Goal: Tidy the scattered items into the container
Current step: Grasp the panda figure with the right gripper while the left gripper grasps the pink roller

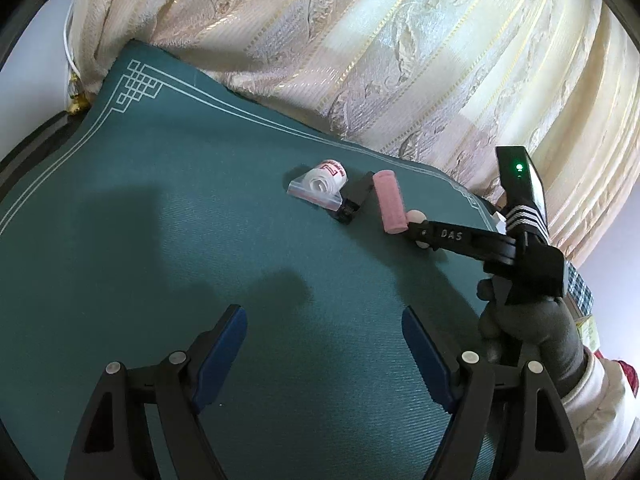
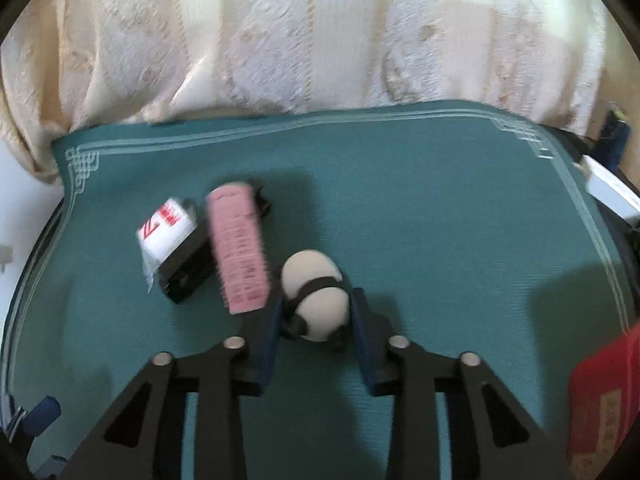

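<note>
On the green mat (image 2: 440,208) lie a white roll in a clear bag (image 2: 166,224), a black block (image 2: 188,268) and a pink cylinder (image 2: 240,248), close together. Just right of the cylinder sits a cream ball with a black strap (image 2: 316,276). My right gripper (image 2: 316,300) has a blue pad against each side of the ball. From the left wrist the same cluster shows far right: the bagged roll (image 1: 320,184), the pink cylinder (image 1: 390,206) and the right gripper (image 1: 418,230) around the ball. My left gripper (image 1: 320,316) hangs open over bare mat, nothing between its fingers.
A cream patterned curtain (image 1: 360,40) hangs right behind the mat's far edge. A red object (image 2: 604,392) lies at the mat's right front, and a white box (image 2: 608,188) sits off the right edge. A gloved hand (image 1: 532,320) holds the right gripper.
</note>
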`<move>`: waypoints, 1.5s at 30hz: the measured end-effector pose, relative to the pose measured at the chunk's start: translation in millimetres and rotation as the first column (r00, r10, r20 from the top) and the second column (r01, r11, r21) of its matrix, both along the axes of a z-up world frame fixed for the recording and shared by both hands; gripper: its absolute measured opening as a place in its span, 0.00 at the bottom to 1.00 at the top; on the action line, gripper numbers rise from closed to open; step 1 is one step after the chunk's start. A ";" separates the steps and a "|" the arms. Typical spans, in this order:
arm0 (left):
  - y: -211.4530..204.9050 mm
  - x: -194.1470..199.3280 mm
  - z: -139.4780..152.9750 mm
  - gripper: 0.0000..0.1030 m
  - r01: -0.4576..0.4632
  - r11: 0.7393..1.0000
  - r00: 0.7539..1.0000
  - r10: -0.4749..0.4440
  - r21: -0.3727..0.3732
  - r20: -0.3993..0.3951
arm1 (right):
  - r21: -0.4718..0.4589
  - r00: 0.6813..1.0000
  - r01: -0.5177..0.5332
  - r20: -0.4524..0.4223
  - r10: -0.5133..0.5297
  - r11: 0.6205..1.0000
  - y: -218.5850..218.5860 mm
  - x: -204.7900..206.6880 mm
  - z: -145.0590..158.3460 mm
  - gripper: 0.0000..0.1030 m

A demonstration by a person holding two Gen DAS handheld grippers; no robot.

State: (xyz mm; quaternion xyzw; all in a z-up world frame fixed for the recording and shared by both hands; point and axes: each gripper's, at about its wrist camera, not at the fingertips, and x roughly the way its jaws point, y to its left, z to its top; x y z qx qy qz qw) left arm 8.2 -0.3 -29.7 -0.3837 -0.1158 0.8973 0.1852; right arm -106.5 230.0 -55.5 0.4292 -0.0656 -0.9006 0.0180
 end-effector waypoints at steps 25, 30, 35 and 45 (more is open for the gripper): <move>113.0 -79.7 3.7 0.79 0.092 0.990 0.995 -0.087 -0.105 0.047 | -0.026 0.967 0.033 -0.254 -0.038 0.999 43.6 150.6 49.7 0.33; 143.3 -115.4 -5.1 0.79 0.084 0.987 0.996 -0.077 -0.141 0.053 | -0.063 0.960 0.048 -0.274 -0.063 0.997 56.2 160.7 52.8 0.33; 155.3 -152.7 -17.7 0.79 0.061 0.986 0.996 -0.050 -0.156 0.076 | -0.106 0.962 0.029 -0.266 -0.057 0.994 63.8 162.9 60.0 0.33; 148.8 -157.2 -17.8 0.28 0.095 0.983 0.993 -0.084 -0.157 0.079 | -0.105 0.957 0.026 -0.284 -0.055 0.994 61.5 166.9 63.0 0.33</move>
